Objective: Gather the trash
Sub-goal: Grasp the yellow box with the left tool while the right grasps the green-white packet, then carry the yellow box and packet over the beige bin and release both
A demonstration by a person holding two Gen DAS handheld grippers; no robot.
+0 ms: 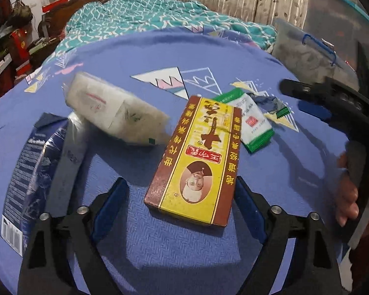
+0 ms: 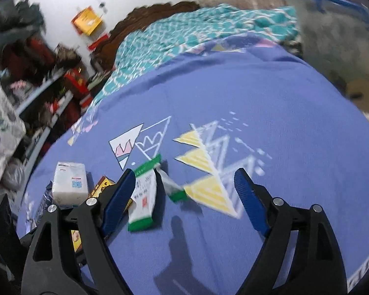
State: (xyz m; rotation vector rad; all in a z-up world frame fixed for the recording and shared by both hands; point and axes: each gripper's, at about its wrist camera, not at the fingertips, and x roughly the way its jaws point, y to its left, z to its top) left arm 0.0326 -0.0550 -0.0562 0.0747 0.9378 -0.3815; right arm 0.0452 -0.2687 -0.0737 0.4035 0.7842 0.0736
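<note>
i am holding my left gripper [image 1: 182, 191] wide open over the yellow and brown box [image 1: 196, 162], and it is gripping nothing; the near end of the box is lying between my two blue pads, but they are not pressing on it. just past the box, to the right, the green and white packet [image 1: 253, 125] is lying on the purple bed sheet [image 1: 160, 245], and to the left the white tissue pack [image 1: 110, 108] is sitting next to the blue wrapper [image 1: 29, 172]. my right gripper [image 2: 184, 191] is wide open too and holding nothing, with the same green and white packet [image 2: 145, 196] just inside its left pad. i think the box is what i am picking up next. the box is wide, so my pads may be slipping off its smooth sides if i am closing too near the end. my two grippers are close together, so they may be bumping each other. the thin packet is lying flat, so it may be sliding away.
</note>
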